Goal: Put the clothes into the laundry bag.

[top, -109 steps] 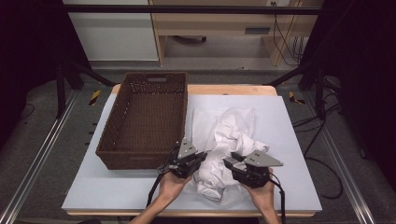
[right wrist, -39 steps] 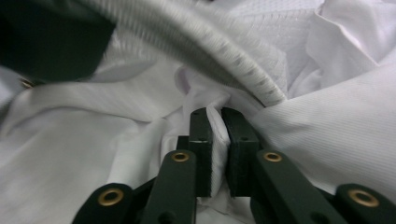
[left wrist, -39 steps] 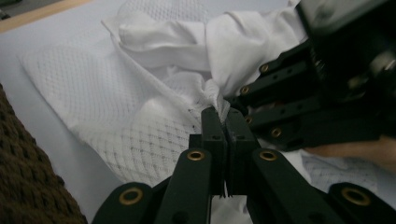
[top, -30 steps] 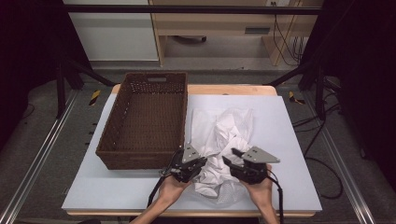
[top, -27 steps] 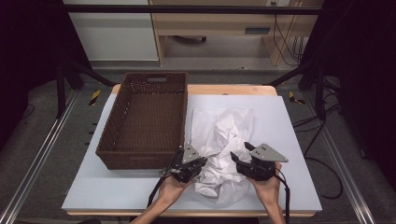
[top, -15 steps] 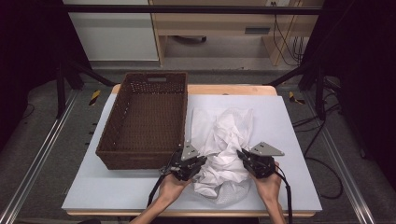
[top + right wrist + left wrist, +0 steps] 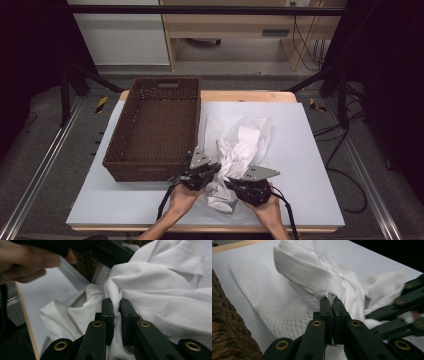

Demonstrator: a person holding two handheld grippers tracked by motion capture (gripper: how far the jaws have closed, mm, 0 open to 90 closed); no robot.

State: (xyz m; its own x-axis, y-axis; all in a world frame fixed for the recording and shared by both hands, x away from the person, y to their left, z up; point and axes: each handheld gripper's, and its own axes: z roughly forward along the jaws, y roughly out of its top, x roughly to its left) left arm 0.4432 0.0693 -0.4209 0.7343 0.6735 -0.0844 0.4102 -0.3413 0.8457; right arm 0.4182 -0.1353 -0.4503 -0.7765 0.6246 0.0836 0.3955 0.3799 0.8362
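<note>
A crumpled white cloth [image 7: 245, 145] lies on the white table top to the right of the basket, partly over a white mesh piece [image 7: 269, 295]. My left gripper [image 7: 216, 170] is shut on a fold of the cloth [image 7: 312, 272] at its near left edge. My right gripper [image 7: 229, 184] sits just right of it at the cloth's near end. Its jaws have just been closing, and they pinch a ridge of the cloth [image 7: 160, 285] between them. The other gripper and a hand [image 7: 27, 261] show at the top left of the right gripper view.
A brown wicker basket [image 7: 120, 150] stands on the left half of the table with nothing inside; its wall [image 7: 227, 335] is close beside my left gripper. The white table top [image 7: 310, 165] stretches to the right of the cloth. A wooden shelf unit stands beyond the table.
My right gripper has moved left and a little nearer to the person, onto the cloth's near end, and has closed on it. The left gripper has stayed put, still gripping the cloth.
</note>
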